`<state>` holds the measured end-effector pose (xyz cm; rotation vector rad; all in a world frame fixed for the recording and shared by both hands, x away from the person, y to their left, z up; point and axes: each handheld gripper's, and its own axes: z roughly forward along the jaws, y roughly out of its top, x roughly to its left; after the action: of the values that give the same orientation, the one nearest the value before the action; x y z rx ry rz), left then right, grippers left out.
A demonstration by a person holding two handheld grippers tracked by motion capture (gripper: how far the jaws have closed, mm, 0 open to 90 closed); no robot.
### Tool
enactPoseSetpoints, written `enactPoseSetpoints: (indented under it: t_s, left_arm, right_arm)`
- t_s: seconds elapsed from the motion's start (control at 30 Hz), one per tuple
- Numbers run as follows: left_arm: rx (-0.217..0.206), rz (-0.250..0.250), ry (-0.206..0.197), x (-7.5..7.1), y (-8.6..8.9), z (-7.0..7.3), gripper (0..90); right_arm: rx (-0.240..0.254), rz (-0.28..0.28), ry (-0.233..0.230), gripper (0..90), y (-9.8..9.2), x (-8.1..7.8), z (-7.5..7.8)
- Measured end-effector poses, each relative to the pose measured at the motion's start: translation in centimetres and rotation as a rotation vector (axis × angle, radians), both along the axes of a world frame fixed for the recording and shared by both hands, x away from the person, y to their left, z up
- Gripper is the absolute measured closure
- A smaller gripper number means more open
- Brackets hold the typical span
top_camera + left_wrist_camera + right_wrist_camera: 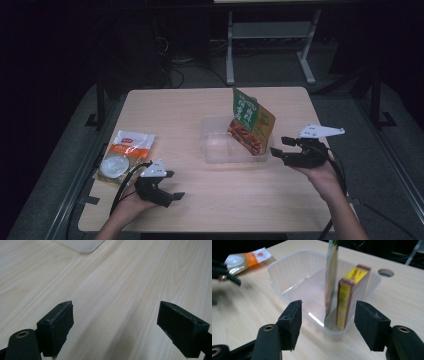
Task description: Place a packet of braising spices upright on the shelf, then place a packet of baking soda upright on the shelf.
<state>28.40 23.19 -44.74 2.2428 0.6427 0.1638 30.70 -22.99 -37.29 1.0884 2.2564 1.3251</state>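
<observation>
Green snack pouch (252, 122), glossy and flat, stands tilted on edge in a clear, rounded plastic tub (216, 145) at mid-table, beside a yellow box (350, 293), just left of the right gripper (281, 145), whose black padded jaws are spread and empty, held level on an upturned palm. At the near left, the left gripper (172, 186) rests released on the pale wood-grain table (180, 107); beyond it lies a crinkly orange-and-white packet (125, 152).

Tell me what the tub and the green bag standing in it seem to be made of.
The tub looks like thin clear plastic, slightly frosted: the table grain shows through its walls and the floor glints. The green bag seems to be glossy printed plastic film, perhaps foil-lined; it stands thin and flat, leaning on the tub wall.
</observation>
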Motion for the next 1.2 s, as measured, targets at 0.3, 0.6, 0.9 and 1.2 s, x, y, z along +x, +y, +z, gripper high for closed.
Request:
enactPoseSetpoints:
  t_s: [0.3, 0.6, 0.9, 1.2]
  left_arm:
    - [0.015, 0.006, 0.001, -0.1, 0.1, -0.1, 13.4]
    - [0.03, 0.01, -0.001, -0.1, 0.2, -0.1, 13.5]
    - [0.035, 0.061, -0.03, 0.3, 1.2, 0.8, 14.1]
    - [0.037, 0.256, -0.073, 1.7, 5.0, 2.8, 14.4]
  right_arm:
    - [-0.071, 0.11, 0.045, 33.4, 2.1, -2.1, -3.0]
    - [-0.152, 0.261, 0.094, 33.3, 6.4, -2.2, -5.6]
    - [-0.195, 0.314, 0.11, 33.2, 7.8, -2.3, -6.7]
    - [-0.189, 0.318, 0.11, 33.2, 7.9, -2.3, -6.7]
